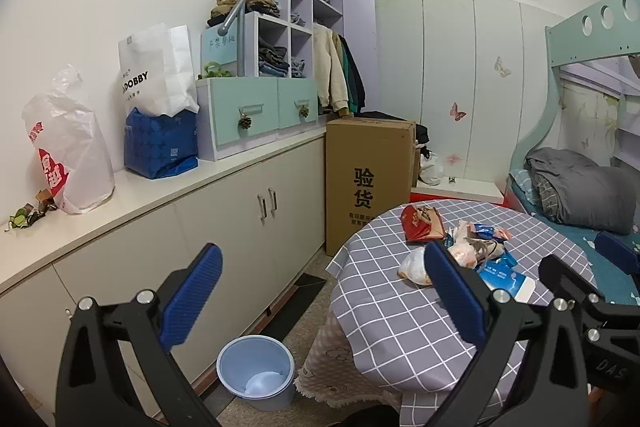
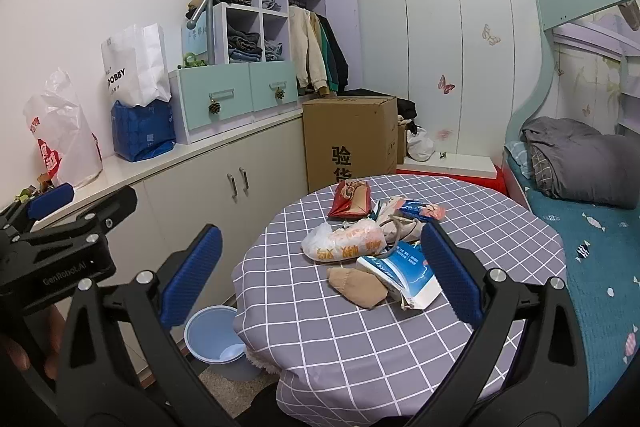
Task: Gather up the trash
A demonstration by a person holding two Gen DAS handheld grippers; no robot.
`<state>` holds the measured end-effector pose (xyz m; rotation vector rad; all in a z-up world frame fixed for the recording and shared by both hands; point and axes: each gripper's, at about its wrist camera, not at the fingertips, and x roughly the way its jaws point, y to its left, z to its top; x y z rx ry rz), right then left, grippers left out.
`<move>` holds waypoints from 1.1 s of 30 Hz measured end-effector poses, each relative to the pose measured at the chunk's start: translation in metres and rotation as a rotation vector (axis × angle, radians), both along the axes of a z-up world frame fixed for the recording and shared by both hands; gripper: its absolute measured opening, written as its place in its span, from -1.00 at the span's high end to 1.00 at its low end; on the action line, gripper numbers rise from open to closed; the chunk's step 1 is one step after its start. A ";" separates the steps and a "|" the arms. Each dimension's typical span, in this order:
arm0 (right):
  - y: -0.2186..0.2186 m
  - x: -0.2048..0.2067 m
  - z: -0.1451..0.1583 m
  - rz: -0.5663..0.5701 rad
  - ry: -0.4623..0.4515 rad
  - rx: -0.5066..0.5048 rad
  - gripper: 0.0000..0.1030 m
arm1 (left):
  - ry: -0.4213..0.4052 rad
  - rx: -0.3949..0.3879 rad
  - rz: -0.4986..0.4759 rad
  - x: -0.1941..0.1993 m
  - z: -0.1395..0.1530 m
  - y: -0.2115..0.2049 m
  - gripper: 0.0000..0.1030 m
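Trash pile [image 2: 376,239] on the round table [image 2: 360,327], bin [image 2: 216,341] on the floor, both of my grippers empty.

In the right wrist view my right gripper [image 2: 320,277] stands wide apart, holding nothing; wrappers, a white plastic bag [image 2: 344,241] and a blue-white carton [image 2: 404,273] lie from 12 to 1 o'clock, and the blue bin sits at 8 o'clock beside the table's edge. My left gripper [image 1: 320,297] also gapes wide, with the bin [image 1: 256,371] at 6 o'clock below it.
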<state>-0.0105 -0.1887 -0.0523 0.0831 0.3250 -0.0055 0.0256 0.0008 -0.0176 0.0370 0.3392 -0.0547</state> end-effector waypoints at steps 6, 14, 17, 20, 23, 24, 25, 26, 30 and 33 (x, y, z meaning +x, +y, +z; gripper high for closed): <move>-0.001 0.002 0.000 -0.003 -0.004 0.003 -0.89 | 0.013 -0.002 0.003 0.005 -0.001 -0.001 -0.92; -0.002 0.002 0.001 0.000 -0.001 0.004 -0.89 | 0.021 0.003 0.003 0.007 -0.003 -0.005 -0.92; -0.002 0.002 0.001 0.000 -0.001 0.004 -0.89 | 0.025 0.009 0.001 0.008 -0.004 -0.007 -0.92; -0.001 0.003 0.000 -0.004 -0.004 0.004 -0.89 | 0.027 0.014 0.001 0.009 -0.005 -0.008 -0.92; -0.002 0.004 -0.002 -0.007 -0.004 0.007 -0.89 | 0.027 0.013 0.000 0.008 -0.007 -0.008 -0.92; -0.002 0.005 -0.003 -0.008 -0.003 0.009 -0.89 | 0.029 0.014 0.000 0.009 -0.007 -0.009 -0.92; -0.002 0.006 -0.005 -0.008 -0.003 0.010 -0.89 | 0.030 0.013 -0.001 0.009 -0.007 -0.009 -0.92; -0.003 0.005 -0.005 -0.009 -0.003 0.010 -0.89 | 0.032 0.013 -0.001 0.010 -0.006 -0.009 -0.92; -0.005 0.004 -0.007 -0.011 -0.004 0.016 -0.89 | 0.033 0.014 -0.005 0.009 -0.005 -0.011 -0.92; -0.005 0.004 -0.007 -0.011 -0.004 0.015 -0.89 | 0.034 0.017 -0.008 0.011 -0.007 -0.013 -0.92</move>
